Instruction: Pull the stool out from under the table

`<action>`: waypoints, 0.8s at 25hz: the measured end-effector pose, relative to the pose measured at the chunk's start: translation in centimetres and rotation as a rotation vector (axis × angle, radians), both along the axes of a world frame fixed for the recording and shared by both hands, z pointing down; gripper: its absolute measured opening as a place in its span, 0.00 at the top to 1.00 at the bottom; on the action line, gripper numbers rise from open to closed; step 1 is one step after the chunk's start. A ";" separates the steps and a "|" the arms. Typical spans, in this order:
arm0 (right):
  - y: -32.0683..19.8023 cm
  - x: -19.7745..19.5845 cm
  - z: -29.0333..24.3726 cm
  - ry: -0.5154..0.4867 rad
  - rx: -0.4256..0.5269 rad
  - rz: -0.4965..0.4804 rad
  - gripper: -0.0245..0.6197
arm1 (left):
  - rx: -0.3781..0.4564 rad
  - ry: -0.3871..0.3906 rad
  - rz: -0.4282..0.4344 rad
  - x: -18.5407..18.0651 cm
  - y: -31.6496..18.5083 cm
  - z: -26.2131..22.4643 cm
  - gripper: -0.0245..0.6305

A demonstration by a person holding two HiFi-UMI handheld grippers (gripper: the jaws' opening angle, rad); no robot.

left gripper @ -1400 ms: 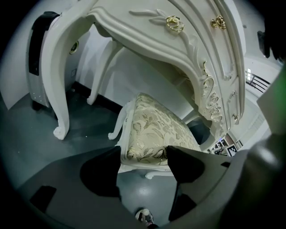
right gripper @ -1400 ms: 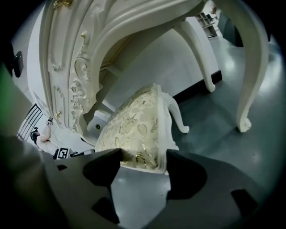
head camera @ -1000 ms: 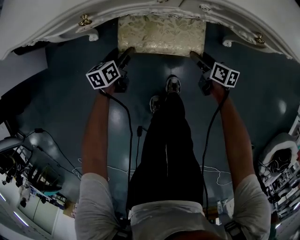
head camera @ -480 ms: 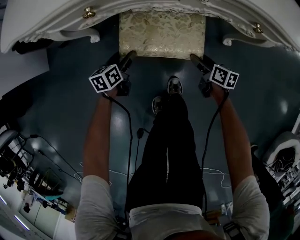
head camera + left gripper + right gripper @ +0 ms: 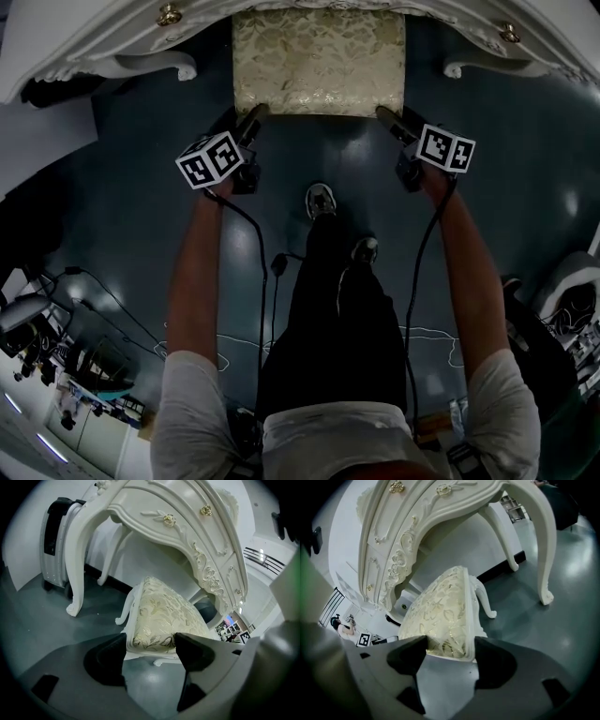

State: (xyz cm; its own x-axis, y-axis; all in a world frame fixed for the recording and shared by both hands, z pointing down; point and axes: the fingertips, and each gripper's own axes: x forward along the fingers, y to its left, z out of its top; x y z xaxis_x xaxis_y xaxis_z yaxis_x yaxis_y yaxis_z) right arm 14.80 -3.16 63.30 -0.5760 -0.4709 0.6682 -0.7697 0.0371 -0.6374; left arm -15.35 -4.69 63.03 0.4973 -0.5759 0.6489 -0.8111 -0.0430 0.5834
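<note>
Left gripper (image 5: 254, 113) clamped on near left corner of cream leaf-patterned upholstered stool with white frame (image 5: 319, 61); seat edge fills the gap between its jaws in left gripper view (image 5: 150, 645). Right gripper (image 5: 383, 114) same on near right corner, jaws closed on seat edge (image 5: 447, 649). Stool's far end sits under front edge of ornate white carved table with gold knobs (image 5: 89, 42), near end out over dark glossy floor (image 5: 131, 216). Step: mid-pull, partly out. Next: draw both grippers back evenly toward body, level, so stool legs slide straight without tipping or slipping grip.
</note>
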 end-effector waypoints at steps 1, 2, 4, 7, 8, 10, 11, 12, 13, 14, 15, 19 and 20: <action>-0.1 0.0 0.0 -0.001 0.001 0.002 0.45 | -0.002 -0.002 0.000 0.0 -0.1 0.0 0.46; -0.2 0.1 0.0 -0.001 0.004 0.003 0.45 | -0.002 -0.004 -0.001 0.1 -0.2 -0.1 0.46; -0.2 0.2 0.0 -0.001 0.010 0.002 0.45 | -0.004 -0.004 0.000 0.1 0.0 -0.1 0.46; 0.0 0.2 0.0 0.000 0.006 -0.002 0.45 | -0.012 -0.002 0.003 0.2 0.3 -0.1 0.46; -0.2 0.2 0.0 0.002 0.005 -0.004 0.45 | -0.012 -0.003 0.001 0.2 0.2 -0.1 0.46; -0.4 0.1 -0.1 0.003 0.002 -0.008 0.45 | -0.009 -0.006 -0.005 0.1 0.1 -0.2 0.46; -0.4 0.0 -0.1 0.001 -0.002 -0.011 0.45 | -0.009 -0.008 -0.007 0.1 0.0 -0.2 0.46; -0.4 0.0 -0.1 -0.001 -0.006 -0.012 0.45 | -0.011 -0.010 -0.007 0.1 0.0 -0.2 0.46; -0.3 0.0 -0.1 -0.003 -0.010 -0.013 0.45 | -0.015 -0.013 -0.005 0.1 0.1 -0.2 0.46; -0.2 0.1 -0.1 -0.002 -0.014 -0.013 0.45 | -0.019 -0.017 -0.004 0.2 0.1 -0.1 0.46; -0.2 0.2 -0.1 -0.001 -0.017 -0.014 0.45 | -0.024 -0.019 -0.002 0.2 0.1 -0.2 0.46; -0.3 0.0 -0.3 -0.003 -0.036 -0.017 0.45 | -0.040 -0.017 -0.001 0.1 0.0 -0.5 0.46; -0.3 0.0 -0.2 -0.004 -0.040 -0.018 0.45 | -0.042 -0.019 -0.003 0.1 0.1 -0.5 0.46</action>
